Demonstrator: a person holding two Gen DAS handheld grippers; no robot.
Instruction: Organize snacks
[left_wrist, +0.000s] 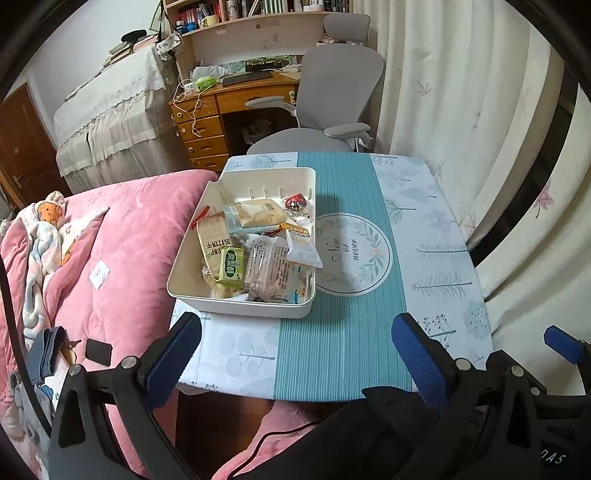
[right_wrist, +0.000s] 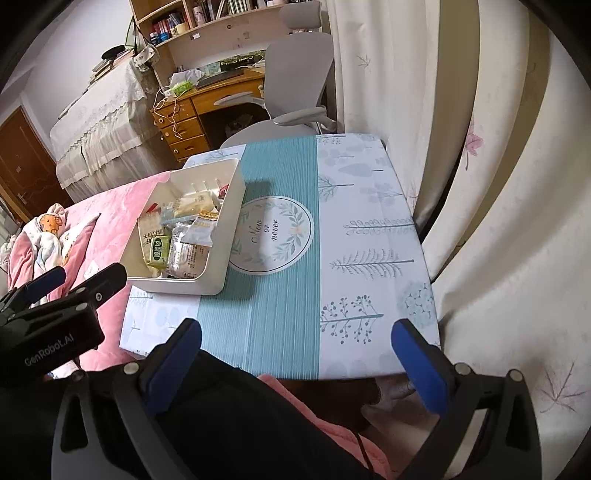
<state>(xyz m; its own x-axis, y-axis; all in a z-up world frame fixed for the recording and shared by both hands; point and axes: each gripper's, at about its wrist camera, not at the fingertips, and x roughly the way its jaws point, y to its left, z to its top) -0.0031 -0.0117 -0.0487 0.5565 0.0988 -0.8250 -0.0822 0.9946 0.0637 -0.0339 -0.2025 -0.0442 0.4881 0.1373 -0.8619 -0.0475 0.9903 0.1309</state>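
A white plastic bin (left_wrist: 189, 260) (right_wrist: 225, 225) stands on the left part of a small table and holds several wrapped snacks. Among them are a green packet (left_wrist: 232, 266) (right_wrist: 159, 250), a clear pack of pale crackers (left_wrist: 260, 213) and a red-wrapped sweet (left_wrist: 295, 202). My left gripper (left_wrist: 297, 332) hovers open over the table's near edge, short of the bin, with nothing between its blue pads. My right gripper (right_wrist: 297, 338) is open too, above the near edge further right, and holds nothing. The left gripper (right_wrist: 79, 275) shows at the left of the right wrist view.
The table carries a teal and white cloth (left_wrist: 343, 343) (right_wrist: 280, 306) with a round printed emblem (left_wrist: 352, 254). A pink quilted bed (left_wrist: 122, 266) lies to the left, curtains (left_wrist: 480, 110) to the right. A grey office chair (left_wrist: 332, 99) and wooden desk (left_wrist: 207, 122) stand beyond.
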